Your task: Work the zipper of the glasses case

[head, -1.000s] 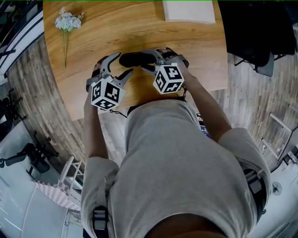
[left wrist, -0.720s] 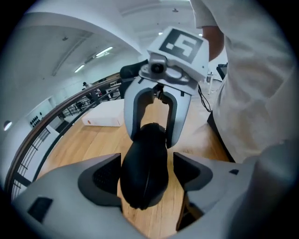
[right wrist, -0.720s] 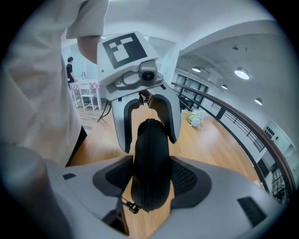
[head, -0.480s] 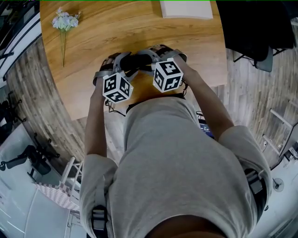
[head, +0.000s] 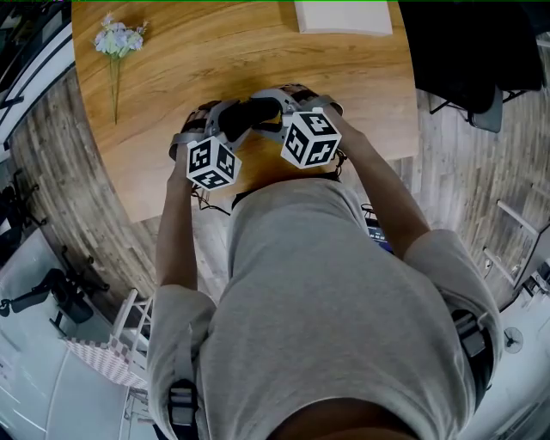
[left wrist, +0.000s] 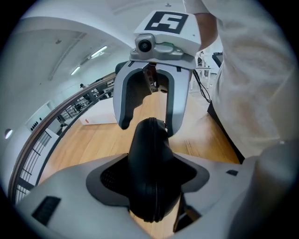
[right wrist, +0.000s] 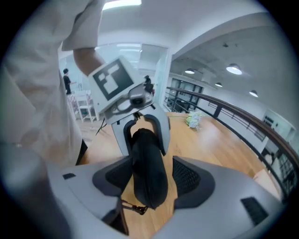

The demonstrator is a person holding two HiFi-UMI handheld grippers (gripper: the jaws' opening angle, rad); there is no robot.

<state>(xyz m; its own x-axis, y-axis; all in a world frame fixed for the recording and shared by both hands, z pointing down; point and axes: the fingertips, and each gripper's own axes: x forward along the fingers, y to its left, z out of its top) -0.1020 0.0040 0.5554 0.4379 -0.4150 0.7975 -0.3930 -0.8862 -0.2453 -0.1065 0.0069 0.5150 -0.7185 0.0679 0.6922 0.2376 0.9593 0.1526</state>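
A black zipped glasses case hangs between both grippers just above the near part of the wooden table. My left gripper has its jaws closing on the case's left end, and the pads touch the case on both sides. My right gripper is shut on the right end of the case. The zipper seam runs along the case's edge. A small zipper pull dangles below the case at the right gripper's end.
A small bunch of pale flowers lies at the table's far left. A white flat box sits at the far edge. The table's near edge is just under the grippers, with the person's body close behind. A black chair stands to the right.
My left gripper moved right from beside the case onto its left end and its jaws came in around it. The right gripper kept its hold and barely moved.
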